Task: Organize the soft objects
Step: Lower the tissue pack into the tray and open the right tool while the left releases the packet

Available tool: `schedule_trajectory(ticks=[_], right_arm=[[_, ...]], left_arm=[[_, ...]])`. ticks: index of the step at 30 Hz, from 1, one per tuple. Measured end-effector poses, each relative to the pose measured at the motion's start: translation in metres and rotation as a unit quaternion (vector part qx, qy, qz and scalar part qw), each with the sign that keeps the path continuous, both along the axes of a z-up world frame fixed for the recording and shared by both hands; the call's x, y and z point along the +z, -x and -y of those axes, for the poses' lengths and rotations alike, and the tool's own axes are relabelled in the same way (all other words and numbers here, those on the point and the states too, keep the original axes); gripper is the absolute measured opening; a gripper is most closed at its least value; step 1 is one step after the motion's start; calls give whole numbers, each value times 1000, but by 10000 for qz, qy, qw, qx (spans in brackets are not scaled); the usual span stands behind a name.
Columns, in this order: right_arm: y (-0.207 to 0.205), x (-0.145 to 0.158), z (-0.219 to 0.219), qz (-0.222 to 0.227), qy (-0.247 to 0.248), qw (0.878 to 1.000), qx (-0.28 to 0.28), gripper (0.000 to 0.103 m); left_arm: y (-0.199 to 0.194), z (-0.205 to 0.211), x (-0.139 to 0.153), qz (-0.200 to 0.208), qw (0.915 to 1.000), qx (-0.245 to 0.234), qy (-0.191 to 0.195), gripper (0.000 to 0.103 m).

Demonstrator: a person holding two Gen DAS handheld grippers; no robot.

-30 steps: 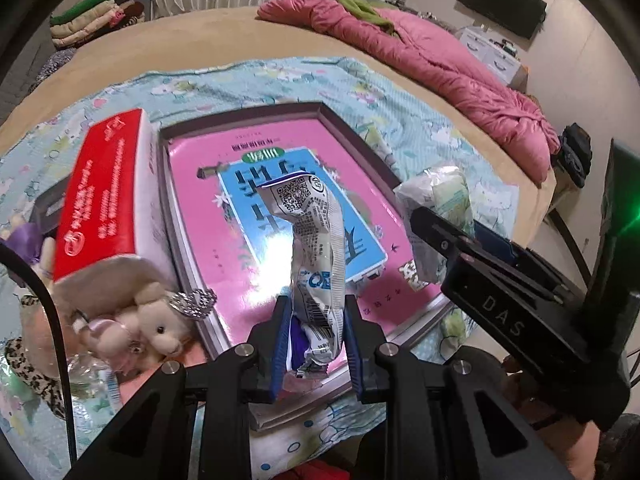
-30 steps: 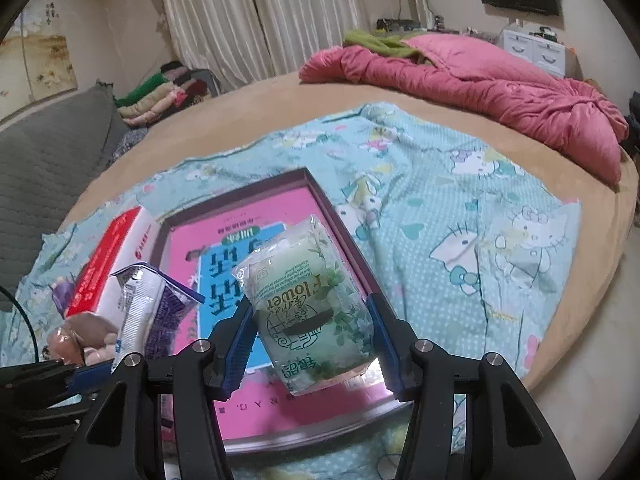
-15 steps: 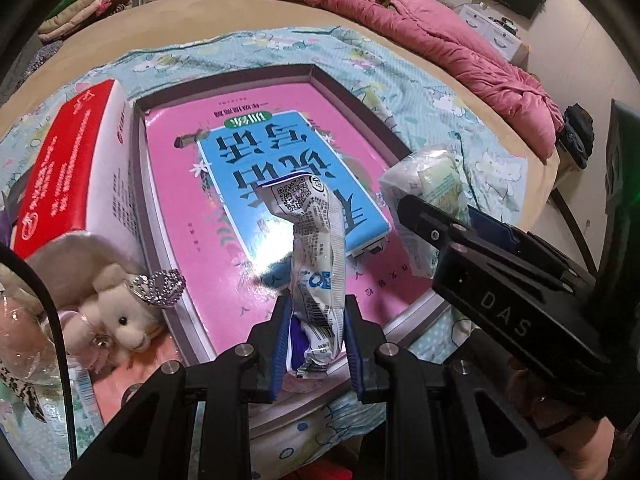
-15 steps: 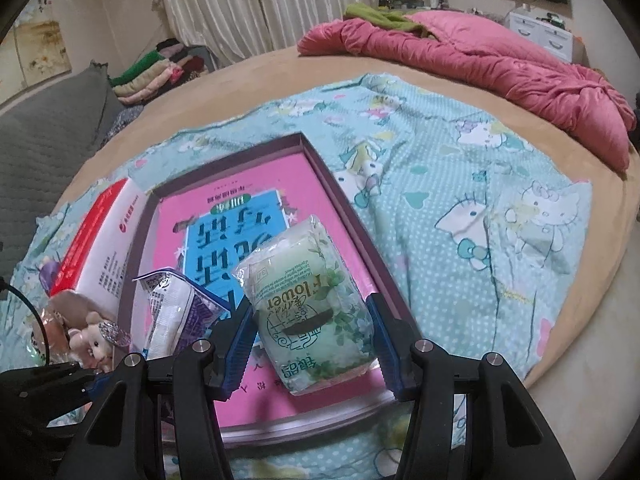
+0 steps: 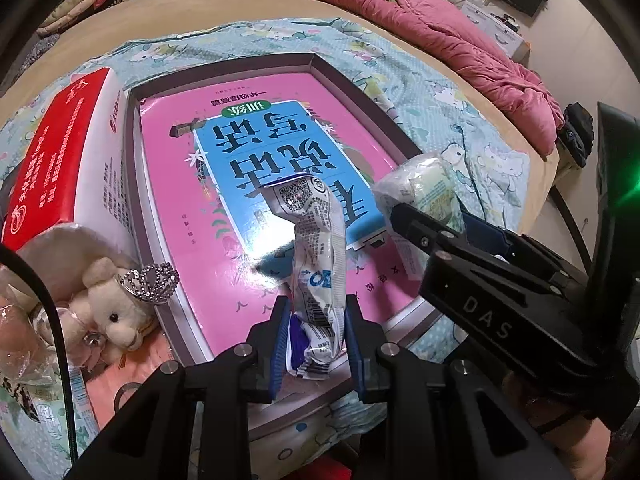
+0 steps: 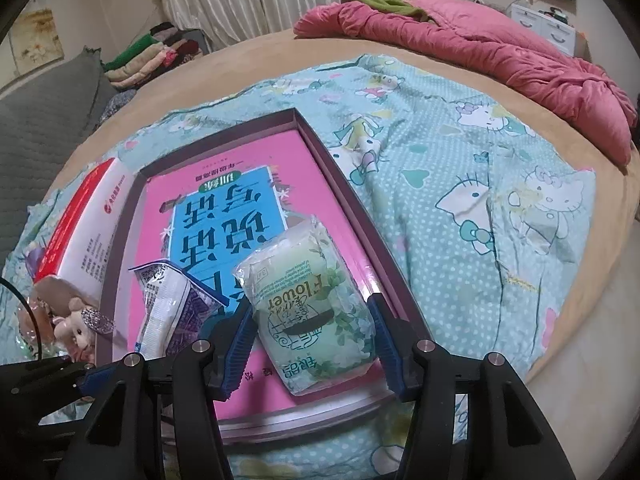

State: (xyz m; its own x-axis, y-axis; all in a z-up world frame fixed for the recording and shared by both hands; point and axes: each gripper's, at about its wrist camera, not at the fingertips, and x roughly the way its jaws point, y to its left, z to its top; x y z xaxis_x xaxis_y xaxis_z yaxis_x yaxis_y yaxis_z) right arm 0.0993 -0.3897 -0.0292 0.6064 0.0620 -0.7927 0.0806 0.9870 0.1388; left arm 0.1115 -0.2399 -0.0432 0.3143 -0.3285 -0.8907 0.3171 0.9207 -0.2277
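Observation:
My left gripper point(image 5: 318, 350) is shut on a crinkled white and blue snack packet point(image 5: 316, 256), held upright above the near edge of a shallow box point(image 5: 352, 84) lined with a pink and blue book. My right gripper point(image 6: 312, 350) is shut on a green "Flower" tissue pack point(image 6: 308, 304), held over the box's near right corner point(image 6: 384, 256). The tissue pack also shows in the left wrist view point(image 5: 424, 188), and the snack packet in the right wrist view point(image 6: 168, 308).
A red and white carton point(image 5: 60, 160) lies left of the box. A small plush bear with a silver crown point(image 5: 116, 304) sits by the box's near left corner. A teal cartoon-print cloth point(image 6: 480, 200) covers the bed; a pink duvet point(image 6: 480, 48) lies beyond.
Both grippers, still holding their packs, have moved forward and lower over the box, which now looks larger and closer in both views.

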Motion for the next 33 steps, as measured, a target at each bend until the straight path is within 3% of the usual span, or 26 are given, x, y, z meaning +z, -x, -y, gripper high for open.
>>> schedule_trajectory(ticks=[13,28,33], right_arm=[[-1,-4,2,-124,57,9998,-114,58],[3,3,12,106,-49,9994,-336,61],[3,4,13,144,-52,9993,-347,61]], left_arm=[[-1,-4,-2,-100,9999,42,55,29],[2,-9,-1,-94,9999,83,44,36],[4,-10,5,-21,9999,76,72,44]])
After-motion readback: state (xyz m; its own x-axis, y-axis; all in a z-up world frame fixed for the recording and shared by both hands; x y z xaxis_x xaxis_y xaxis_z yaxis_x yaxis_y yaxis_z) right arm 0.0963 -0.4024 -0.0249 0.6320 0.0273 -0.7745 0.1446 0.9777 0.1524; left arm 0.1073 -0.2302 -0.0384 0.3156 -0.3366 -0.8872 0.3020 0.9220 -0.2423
